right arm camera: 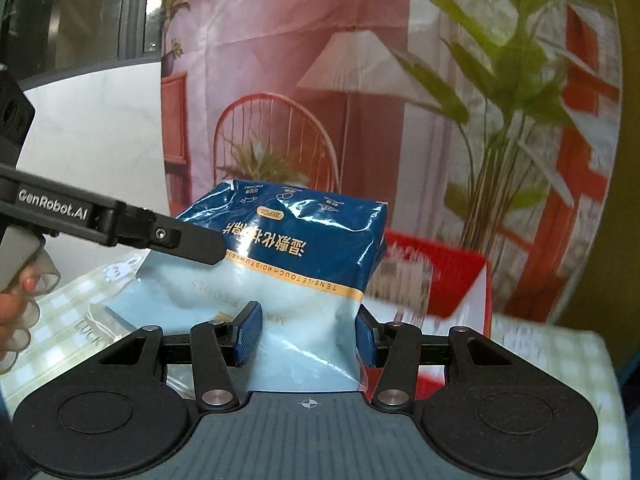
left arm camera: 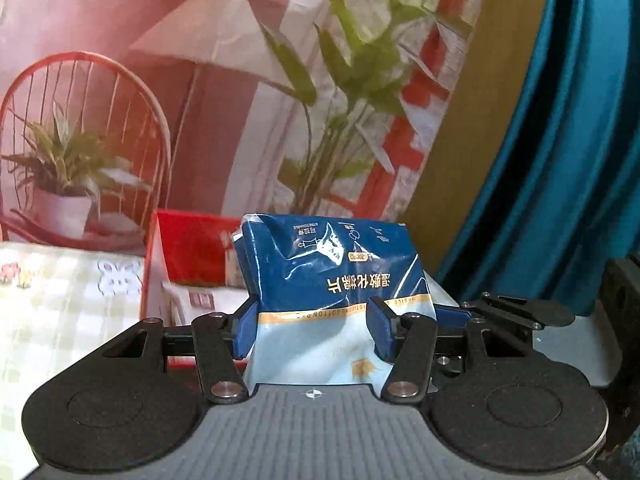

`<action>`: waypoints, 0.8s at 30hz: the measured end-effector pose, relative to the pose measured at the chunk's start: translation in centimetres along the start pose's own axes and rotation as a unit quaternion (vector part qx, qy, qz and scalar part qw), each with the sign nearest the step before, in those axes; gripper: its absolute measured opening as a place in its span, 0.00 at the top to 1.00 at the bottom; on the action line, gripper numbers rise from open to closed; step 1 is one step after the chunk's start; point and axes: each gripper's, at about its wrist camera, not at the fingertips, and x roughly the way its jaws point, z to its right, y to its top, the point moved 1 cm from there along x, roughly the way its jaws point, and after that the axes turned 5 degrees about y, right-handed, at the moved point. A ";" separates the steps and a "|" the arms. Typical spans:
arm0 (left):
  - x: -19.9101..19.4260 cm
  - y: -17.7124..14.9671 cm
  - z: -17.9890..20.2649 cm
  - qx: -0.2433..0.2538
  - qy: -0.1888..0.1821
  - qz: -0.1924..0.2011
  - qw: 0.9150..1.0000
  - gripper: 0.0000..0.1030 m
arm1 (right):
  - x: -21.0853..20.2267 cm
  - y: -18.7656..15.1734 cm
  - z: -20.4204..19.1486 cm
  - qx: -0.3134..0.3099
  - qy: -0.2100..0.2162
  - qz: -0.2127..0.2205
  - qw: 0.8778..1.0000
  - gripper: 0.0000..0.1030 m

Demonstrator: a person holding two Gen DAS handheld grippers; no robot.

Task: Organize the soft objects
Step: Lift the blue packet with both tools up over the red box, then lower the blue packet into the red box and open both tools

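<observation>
Left gripper (left arm camera: 316, 326) clamped on the pale lower part of a blue-and-white soft pack (left arm camera: 332, 276), blue pads (left arm camera: 245, 330) pressed into the film from both sides. Same pack (right arm camera: 292, 264) pinched by the right gripper (right arm camera: 308, 330) too, its blue pads (right arm camera: 249, 330) dug into the pale lower half, wrinkling the wrapper. Held up off the table between both tools, upside down, printing inverted, dark blue end uppermost. From the right wrist view, the left gripper's (right arm camera: 188, 240) black finger lying against the pack's left side, with a hand (right arm camera: 16, 308) on its handle at the frame's left edge.

Below and to the left, a clear bag (right arm camera: 108, 312) with printed lettering flat on the checked tablecloth (left arm camera: 52, 300).

Just behind the pack, a red box (left arm camera: 192, 252) open at the top, white packets inside, resting on the tablecloth; seen to the right of the pack (right arm camera: 448, 280) from the right wrist view.

Farther back, a printed backdrop (left arm camera: 192, 80) with a red chair, a lamp and potted plants. At the right, a teal curtain (left arm camera: 568, 140). At the far left of the right wrist view, a dark window (right arm camera: 88, 8).
</observation>
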 end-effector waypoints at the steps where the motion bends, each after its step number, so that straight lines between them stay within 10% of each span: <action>1: 0.3 0.4 -0.2 0.001 0.003 0.002 1.000 0.43 | 0.6 0.5 0.2 -0.004 -0.002 0.001 1.000 0.56; 24: 8.9 2.7 -4.6 0.011 0.038 -0.031 0.999 0.44 | 12.2 4.4 4.3 -0.002 -0.043 -0.044 0.998 0.60</action>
